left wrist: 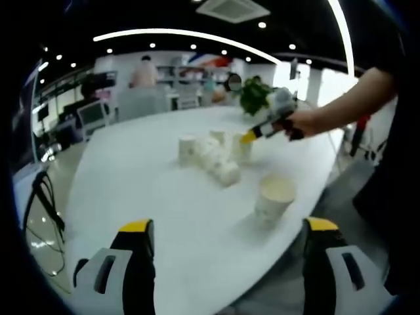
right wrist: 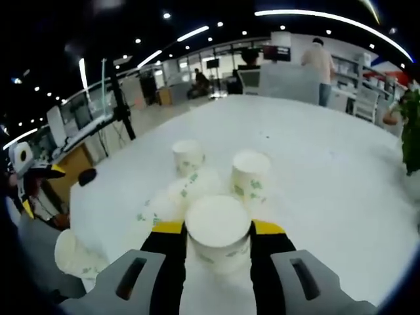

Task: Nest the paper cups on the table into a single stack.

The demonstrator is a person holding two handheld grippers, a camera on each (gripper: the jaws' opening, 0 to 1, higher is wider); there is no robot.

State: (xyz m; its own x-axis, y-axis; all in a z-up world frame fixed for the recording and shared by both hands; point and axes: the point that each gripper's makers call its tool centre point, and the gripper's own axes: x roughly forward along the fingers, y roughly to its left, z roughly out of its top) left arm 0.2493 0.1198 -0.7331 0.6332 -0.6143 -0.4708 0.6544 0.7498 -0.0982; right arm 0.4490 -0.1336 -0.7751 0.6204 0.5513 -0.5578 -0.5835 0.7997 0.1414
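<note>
White paper cups sit scattered on a pale round table (left wrist: 164, 216) in an open-plan office as a person works two hand-held grippers to gather them into one stack. In the right gripper view, the right gripper (right wrist: 218, 230) has its yellow-tipped jaws closed against the sides of an upside-down cup (right wrist: 218, 226), base toward the camera. Just beyond that gripped cup stand two more inverted cups (right wrist: 188, 155) (right wrist: 251, 172), with what looks like a short row of cups lying on its side (right wrist: 172, 197) between them and the jaws. A lone cup (right wrist: 73, 254) sits mouth-up well to the left of the gripped cup, near the table's edge; the left gripper view shows it in front of the left gripper (left wrist: 226, 230), whose jaws stand wide apart and empty. The grip looks firm, but thin paper walls could buckle if squeezed harder, leaving a cup that will not nest cleanly. The cluster beyond is crowded, so a careless lift or swing could tip the standing cups or roll the lying row away.
</note>
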